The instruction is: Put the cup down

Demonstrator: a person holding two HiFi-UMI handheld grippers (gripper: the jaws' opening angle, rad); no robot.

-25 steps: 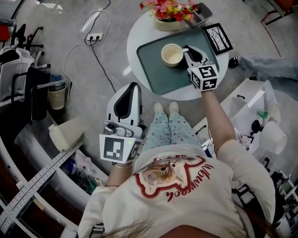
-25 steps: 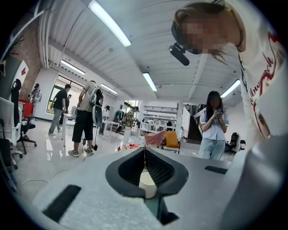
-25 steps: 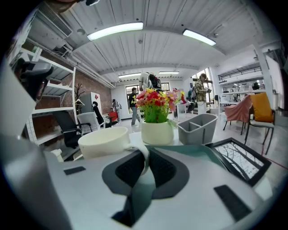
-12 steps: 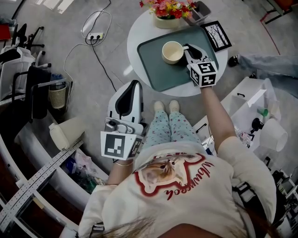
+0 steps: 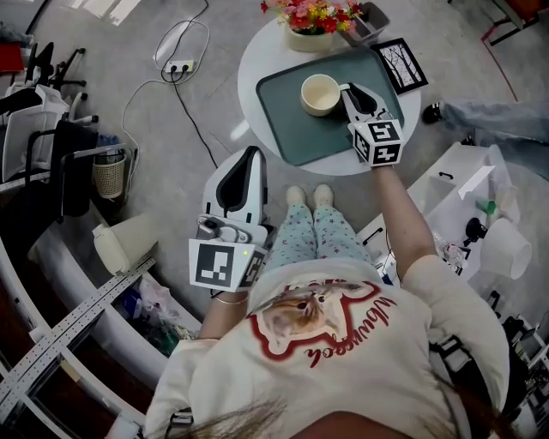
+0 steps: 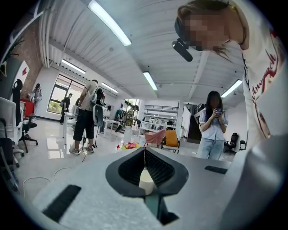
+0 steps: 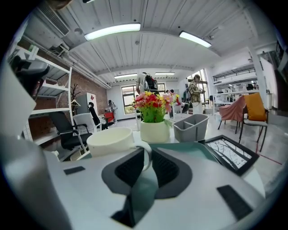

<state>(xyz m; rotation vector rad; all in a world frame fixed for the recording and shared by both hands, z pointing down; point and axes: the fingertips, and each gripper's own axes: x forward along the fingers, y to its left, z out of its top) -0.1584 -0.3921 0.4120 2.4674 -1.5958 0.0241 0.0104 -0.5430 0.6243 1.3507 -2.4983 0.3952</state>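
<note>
A round white desk (image 5: pixel 250 64) carries a green tray (image 5: pixel 287 120), which lies beneath the right fingers (image 5: pixel 352 96). Beyond the fingers stand a white flowerpot (image 5: pixel 310 41) and a grey caddy (image 5: pixel 367 19). A black-framed picture (image 5: pixel 401 67) lies just to their right.

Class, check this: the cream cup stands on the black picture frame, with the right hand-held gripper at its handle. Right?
No. The head view shows the cream cup on the green tray, not the picture frame; the right hand-held gripper is at its handle.
</note>
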